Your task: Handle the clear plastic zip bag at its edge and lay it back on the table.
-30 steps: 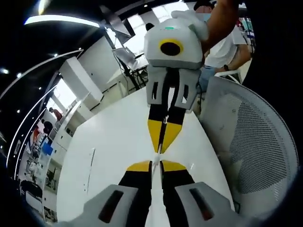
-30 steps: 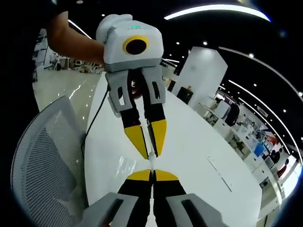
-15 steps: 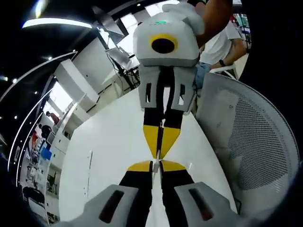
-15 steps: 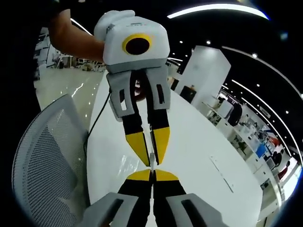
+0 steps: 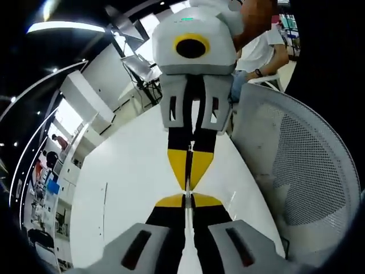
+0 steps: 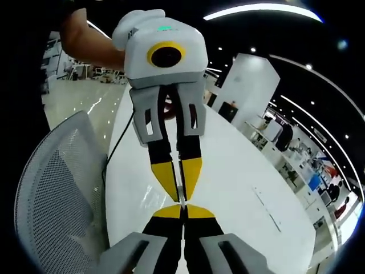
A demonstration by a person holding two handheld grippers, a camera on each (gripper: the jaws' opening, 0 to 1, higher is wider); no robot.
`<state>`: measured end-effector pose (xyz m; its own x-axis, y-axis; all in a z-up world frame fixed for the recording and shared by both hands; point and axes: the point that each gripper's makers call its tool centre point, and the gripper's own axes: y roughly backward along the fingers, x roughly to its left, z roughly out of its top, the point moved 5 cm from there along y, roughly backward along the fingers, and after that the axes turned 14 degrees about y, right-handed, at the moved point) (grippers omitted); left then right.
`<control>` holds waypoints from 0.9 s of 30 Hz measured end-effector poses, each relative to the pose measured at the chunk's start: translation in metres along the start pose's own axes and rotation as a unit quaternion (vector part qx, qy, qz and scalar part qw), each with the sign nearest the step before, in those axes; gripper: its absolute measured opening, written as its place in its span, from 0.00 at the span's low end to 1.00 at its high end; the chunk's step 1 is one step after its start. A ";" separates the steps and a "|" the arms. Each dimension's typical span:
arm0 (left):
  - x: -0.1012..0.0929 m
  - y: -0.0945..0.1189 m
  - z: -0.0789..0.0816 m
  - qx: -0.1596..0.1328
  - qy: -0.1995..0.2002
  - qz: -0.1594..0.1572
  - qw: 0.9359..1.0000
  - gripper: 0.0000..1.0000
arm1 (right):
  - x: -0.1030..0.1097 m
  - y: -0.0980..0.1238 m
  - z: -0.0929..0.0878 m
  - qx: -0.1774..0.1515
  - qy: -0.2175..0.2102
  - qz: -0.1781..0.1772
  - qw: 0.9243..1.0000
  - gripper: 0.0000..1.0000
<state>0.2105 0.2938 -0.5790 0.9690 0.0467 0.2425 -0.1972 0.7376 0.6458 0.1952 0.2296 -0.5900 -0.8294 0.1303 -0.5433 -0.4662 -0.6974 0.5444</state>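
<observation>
My two grippers face each other tip to tip above the white table (image 5: 125,188). The clear zip bag (image 5: 187,196) shows edge-on as a thin pale strip running between both pairs of yellow tips. In the left gripper view my left gripper (image 5: 188,201) is shut on that edge at the bottom, and the right gripper (image 5: 187,181) comes down from the top, also shut on it. The right gripper view mirrors this, with my right gripper (image 6: 183,210) below and the left gripper (image 6: 181,194) above. A faint glint of clear film (image 6: 149,198) hangs to the left.
A white mesh chair (image 5: 308,165) stands close by the table's edge, also the chair (image 6: 51,194). A black cable (image 6: 116,145) trails over the table's side. A seated person (image 5: 265,48) is beyond the table's end. A thin slot (image 6: 266,209) marks the tabletop.
The two grippers have drawn closer together, so the gap between their yellow tips has shrunk to almost nothing. Both stay shut on the bag's edge.
</observation>
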 end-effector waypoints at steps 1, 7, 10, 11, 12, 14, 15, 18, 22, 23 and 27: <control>0.000 0.000 0.000 0.001 0.000 0.000 1.000 0.00 | 0.000 0.000 0.000 0.000 0.000 0.000 1.000 0.00; 0.001 0.000 -0.002 0.003 0.000 0.005 1.000 0.00 | 0.000 0.001 0.000 0.000 0.000 -0.001 1.000 0.00; 0.000 0.001 -0.003 0.004 0.002 0.003 1.000 0.00 | 0.001 0.001 0.000 -0.001 0.000 0.000 1.000 0.00; 0.000 0.001 -0.003 0.004 0.003 0.002 1.000 0.00 | 0.001 0.001 0.000 -0.002 0.001 0.001 1.000 0.00; 0.000 0.001 -0.003 0.005 0.003 0.001 1.000 0.00 | 0.001 0.001 0.000 -0.002 0.001 0.001 1.000 0.00; 0.000 0.001 -0.003 0.006 0.003 0.001 1.000 0.00 | 0.001 0.000 0.000 -0.002 0.001 0.001 1.000 0.00; 0.000 0.001 -0.004 0.005 0.003 0.001 1.000 0.00 | 0.001 0.000 0.000 -0.002 0.001 0.001 1.000 0.00; 0.000 0.002 -0.004 0.005 0.005 0.001 1.000 0.00 | 0.001 0.000 0.000 -0.003 0.001 0.001 1.000 0.00; 0.000 0.003 -0.006 0.008 0.004 0.002 1.000 0.00 | 0.001 0.001 0.000 -0.003 0.001 0.001 1.000 0.00; 0.001 0.004 -0.006 0.008 0.004 0.002 1.000 0.00 | 0.001 0.002 0.000 -0.004 0.000 0.001 1.000 0.00; 0.000 0.004 -0.007 0.008 0.004 0.001 1.000 0.00 | 0.002 0.002 0.001 -0.004 0.001 0.001 1.000 0.00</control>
<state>0.2110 0.3019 -0.5811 0.9697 0.0544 0.2383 -0.2021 0.7268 0.6565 0.1927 0.2294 -0.5894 -0.8299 0.1263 -0.5435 -0.4614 -0.7030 0.5412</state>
